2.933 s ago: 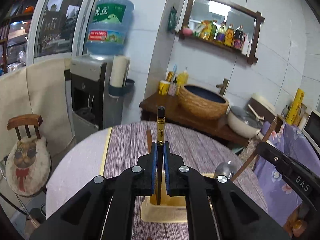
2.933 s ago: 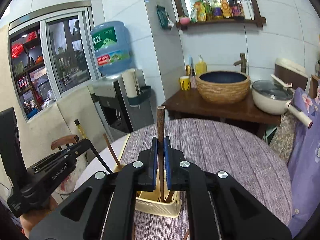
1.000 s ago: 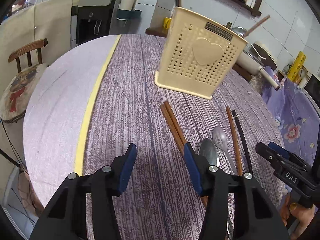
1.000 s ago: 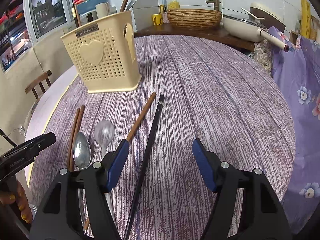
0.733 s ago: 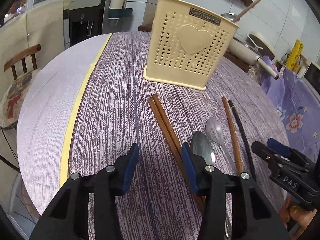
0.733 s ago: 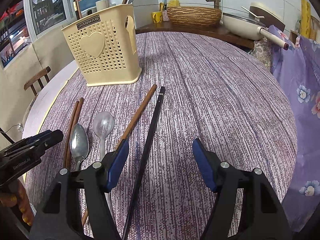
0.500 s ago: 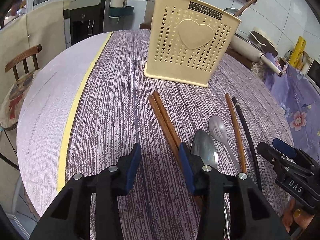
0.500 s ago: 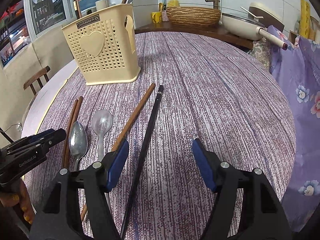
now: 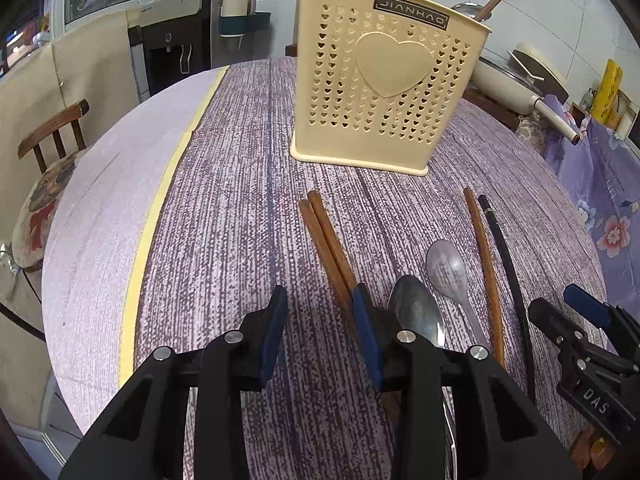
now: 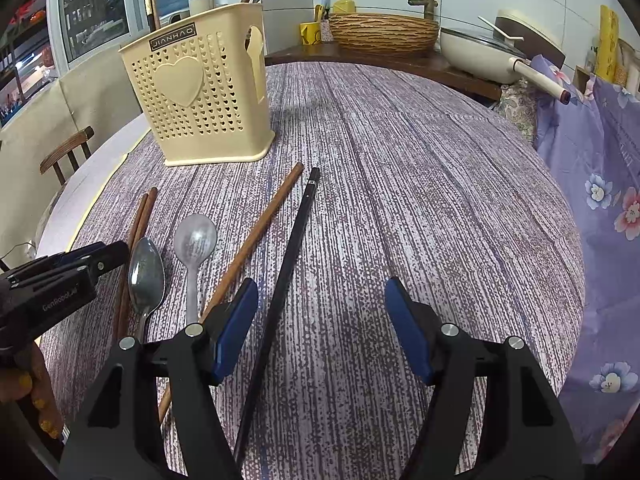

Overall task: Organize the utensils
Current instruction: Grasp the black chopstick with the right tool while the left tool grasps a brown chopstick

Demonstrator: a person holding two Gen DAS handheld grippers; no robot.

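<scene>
A cream perforated utensil holder [image 9: 388, 92] [image 10: 204, 92] stands on the round table and holds a few utensils. In front of it lie a pair of brown chopsticks [image 9: 326, 240] [image 10: 138, 224], a dark metal spoon [image 9: 414, 314] [image 10: 146, 276], a pale spoon [image 9: 446, 270] [image 10: 195, 240], a single brown chopstick [image 9: 482, 248] [image 10: 256, 236] and a black chopstick [image 9: 504, 256] [image 10: 292, 248]. My left gripper [image 9: 320, 316] is open, low over the table just left of the brown pair. My right gripper [image 10: 322, 320] is open wide, with the black chopstick near its left finger.
The table has a purple woven cloth [image 10: 400, 168] with a pale bare edge on the left [image 9: 100, 200]. A wooden chair [image 9: 48, 152] stands to the left. A counter with a woven basin [image 10: 384, 32] and a pan [image 10: 480, 52] is behind.
Both grippers, once shut on chopsticks above the holder, are now open and low over the table. The left gripper has crept forward toward the brown pair; the right has barely moved.
</scene>
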